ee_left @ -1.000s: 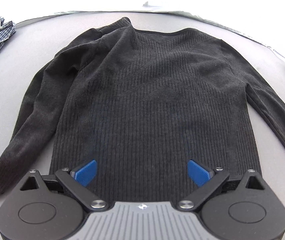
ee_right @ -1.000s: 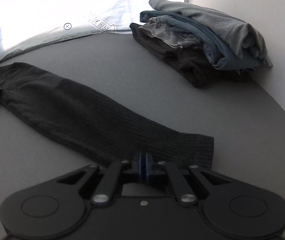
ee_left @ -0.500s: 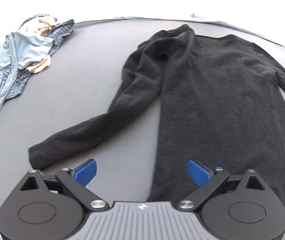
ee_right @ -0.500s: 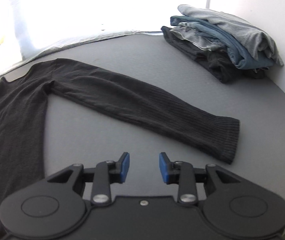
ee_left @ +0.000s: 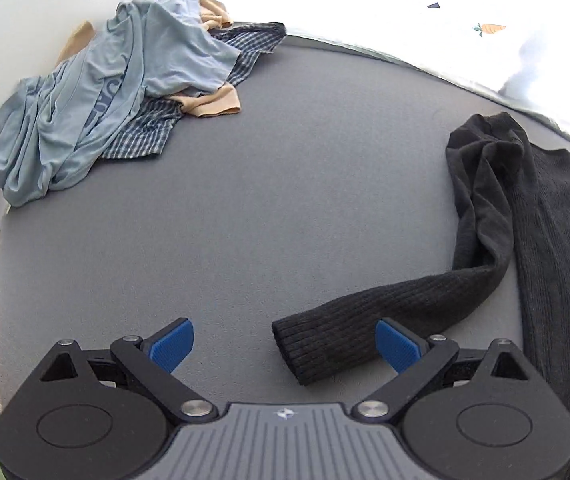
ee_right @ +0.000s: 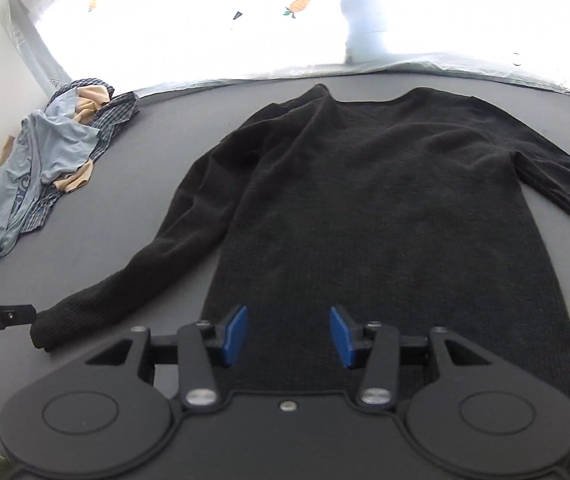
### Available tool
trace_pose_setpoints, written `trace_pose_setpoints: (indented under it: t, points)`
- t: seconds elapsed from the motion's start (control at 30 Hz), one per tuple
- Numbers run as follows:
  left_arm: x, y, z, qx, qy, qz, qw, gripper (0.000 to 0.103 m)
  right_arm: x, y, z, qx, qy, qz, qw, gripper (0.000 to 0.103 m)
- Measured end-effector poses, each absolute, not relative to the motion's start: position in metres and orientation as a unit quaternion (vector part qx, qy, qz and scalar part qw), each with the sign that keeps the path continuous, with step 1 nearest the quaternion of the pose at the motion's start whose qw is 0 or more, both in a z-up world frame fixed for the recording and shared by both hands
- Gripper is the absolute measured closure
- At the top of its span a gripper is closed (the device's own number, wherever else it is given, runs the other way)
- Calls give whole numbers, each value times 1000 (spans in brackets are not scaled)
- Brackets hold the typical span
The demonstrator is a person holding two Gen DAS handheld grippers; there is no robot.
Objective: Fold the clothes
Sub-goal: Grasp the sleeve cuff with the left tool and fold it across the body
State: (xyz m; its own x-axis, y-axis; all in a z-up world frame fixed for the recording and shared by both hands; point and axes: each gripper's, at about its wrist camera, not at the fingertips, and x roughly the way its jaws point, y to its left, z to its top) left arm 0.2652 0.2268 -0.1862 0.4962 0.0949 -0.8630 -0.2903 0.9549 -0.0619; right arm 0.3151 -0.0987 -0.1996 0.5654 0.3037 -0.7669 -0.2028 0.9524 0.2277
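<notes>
A black ribbed long-sleeve sweater [ee_right: 397, 208] lies flat on the grey table [ee_right: 133, 208], neck at the far side, sleeves spread out. My left gripper [ee_left: 285, 346] is open and empty, low over the table, with the left sleeve's cuff [ee_left: 317, 344] lying between its blue pads. The sweater's body [ee_left: 557, 248] runs along the right of that view. My right gripper [ee_right: 288, 336] is open and empty just above the hem at the body's near edge. The left gripper's tip [ee_right: 1, 316] shows next to the left cuff [ee_right: 53, 326] in the right wrist view.
A heap of unfolded clothes, light blue, checked and tan [ee_left: 117, 88], lies at the table's far left corner; it also shows in the right wrist view [ee_right: 45, 164]. A bright white cloth with carrot prints [ee_right: 301, 4] lines the table's far edge.
My left gripper has swung left from the sweater's hem to the left cuff. My right gripper let go of the right cuff, opened and swung over to the sweater's hem.
</notes>
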Motion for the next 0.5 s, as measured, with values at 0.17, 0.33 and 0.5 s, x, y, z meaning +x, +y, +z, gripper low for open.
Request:
trace_pose_setpoints:
  t: [0.17,0.33,0.5]
  points:
    - [270,254,-188,-169,484,40,858,6,326,-20,-186,33,410,180,893,49]
    - [274,260,-195,-154,495,36,854,6,342,29,-199,-11,409,169,897,45]
    - [268,280,-206,-183,505,57,841,6,343,36,-228,-66,447,121,884,51]
